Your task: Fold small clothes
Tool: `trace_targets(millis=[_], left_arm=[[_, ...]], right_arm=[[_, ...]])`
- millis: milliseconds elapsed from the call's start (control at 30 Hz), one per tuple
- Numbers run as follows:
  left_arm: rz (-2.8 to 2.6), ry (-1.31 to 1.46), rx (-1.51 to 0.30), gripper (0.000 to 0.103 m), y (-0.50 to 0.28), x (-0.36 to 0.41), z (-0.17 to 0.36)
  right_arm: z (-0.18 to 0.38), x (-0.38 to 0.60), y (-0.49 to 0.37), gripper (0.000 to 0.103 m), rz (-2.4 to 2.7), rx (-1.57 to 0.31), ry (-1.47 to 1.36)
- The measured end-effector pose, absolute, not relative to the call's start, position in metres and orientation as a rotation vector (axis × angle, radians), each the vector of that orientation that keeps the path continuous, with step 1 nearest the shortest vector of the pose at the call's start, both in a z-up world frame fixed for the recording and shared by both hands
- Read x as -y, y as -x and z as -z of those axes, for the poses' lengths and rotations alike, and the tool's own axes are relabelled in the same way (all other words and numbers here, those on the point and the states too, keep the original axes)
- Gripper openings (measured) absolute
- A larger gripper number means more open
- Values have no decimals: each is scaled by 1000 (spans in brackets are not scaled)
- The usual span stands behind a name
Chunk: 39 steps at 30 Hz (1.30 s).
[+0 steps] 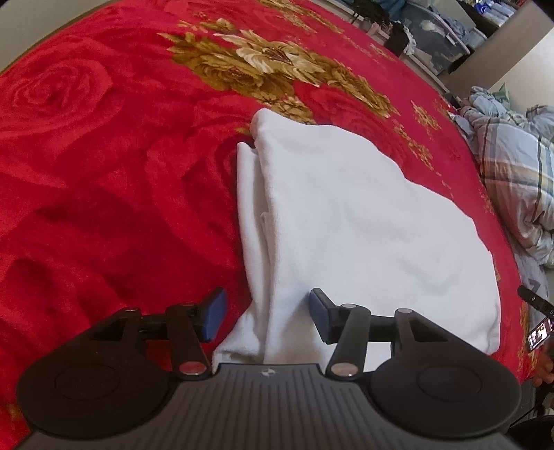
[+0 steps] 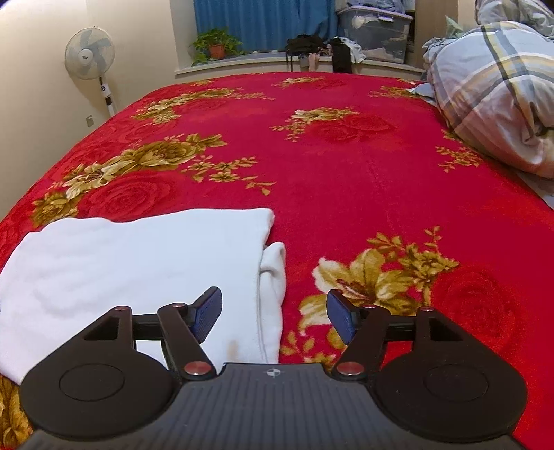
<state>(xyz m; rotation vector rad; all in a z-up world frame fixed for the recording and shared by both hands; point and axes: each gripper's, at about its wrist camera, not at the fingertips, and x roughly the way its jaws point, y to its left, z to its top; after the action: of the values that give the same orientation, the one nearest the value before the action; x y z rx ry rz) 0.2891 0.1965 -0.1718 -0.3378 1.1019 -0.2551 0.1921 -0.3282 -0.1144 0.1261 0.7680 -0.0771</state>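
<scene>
On a bed spread with a red blanket (image 2: pixel 346 166) patterned in gold flowers, a folded white garment (image 1: pixel 346 221) is seen lying flat, with its near edge cut off behind the body of each gripper. What kind of garment it is cannot be made out from the folds. In the left wrist view a narrower lower layer is left showing along the garment's left side, and in the right wrist view a rolled flap is seen jutting out at its right edge; a faint yellowish stain is visible close to the near hem there. The cloth is otherwise shown smooth and plain.

The left gripper (image 1: pixel 268 316) is held above the garment's near left edge with its blue pads spread apart, nothing gripped between them. The right gripper (image 2: pixel 275 316) is held over the garment's right edge and the blanket beside it, likewise released, with the cloth untouched by either pad.

A crumpled plaid quilt (image 2: pixel 491 86) is heaped at the right side of the bed. Beyond the bed, a standing fan (image 2: pixel 90 55) is set against the wall, a potted plant (image 2: pixel 216 43) is placed on the window ledge before a blue curtain (image 2: pixel 263 20), and a clear storage box (image 2: pixel 377 29) is partly hidden by dark clothing.
</scene>
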Motion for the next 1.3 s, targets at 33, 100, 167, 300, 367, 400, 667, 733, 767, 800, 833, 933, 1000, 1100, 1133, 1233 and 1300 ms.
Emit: trace_targets(millis=[33,100,167,300,367,400,667,733,767,800,833,933,1000,1100,1133,1233,1300], left_arm=[[256,338,-1099,58,-290,-195,172],[262,325,-1089,58,-290,-189,173],[278,306,-1078,55,-290,-182,172],[289,253,-1056,19,-288,-174,169],[302,279,-1044,16,-287,-178,166],[311,285,-1032,15,-286,-180,163],[353,299,-915,12,-270,-204,127],[304,298,-896,12,-266,-221,118],[273,302,-893,12,-264,-230,114],[226,302,-886,12,-261,-241,111],[182,285,-880,12,-258,-250,108],[61,109,-895,12,-250,-256,106],[76,93,-921,12,-248,-251,110],[142,126,-891,11,-247,-238,100],[184,193,-876,11,-247,-237,97],[353,375,-819,11,-250,-214,82],[466,427,-805,11,-256,-183,75]], right_arm=[[114,329,-192,69,85,-765,-124],[114,329,-193,69,96,-763,-126],[114,330,-193,69,104,-760,-132],[112,328,-195,70,106,-754,-147],[111,326,-196,70,104,-751,-151],[111,325,-197,70,103,-749,-153],[109,312,-205,70,96,-742,-156],[109,308,-208,70,97,-741,-162],[108,306,-209,70,97,-739,-166],[108,304,-210,70,96,-737,-169],[108,302,-211,70,94,-734,-168],[106,296,-214,70,84,-727,-162],[106,293,-215,70,76,-726,-152],[106,289,-217,69,71,-729,-136],[106,289,-217,69,72,-728,-134],[103,291,-216,69,69,-713,-149],[100,293,-213,69,69,-700,-153]])
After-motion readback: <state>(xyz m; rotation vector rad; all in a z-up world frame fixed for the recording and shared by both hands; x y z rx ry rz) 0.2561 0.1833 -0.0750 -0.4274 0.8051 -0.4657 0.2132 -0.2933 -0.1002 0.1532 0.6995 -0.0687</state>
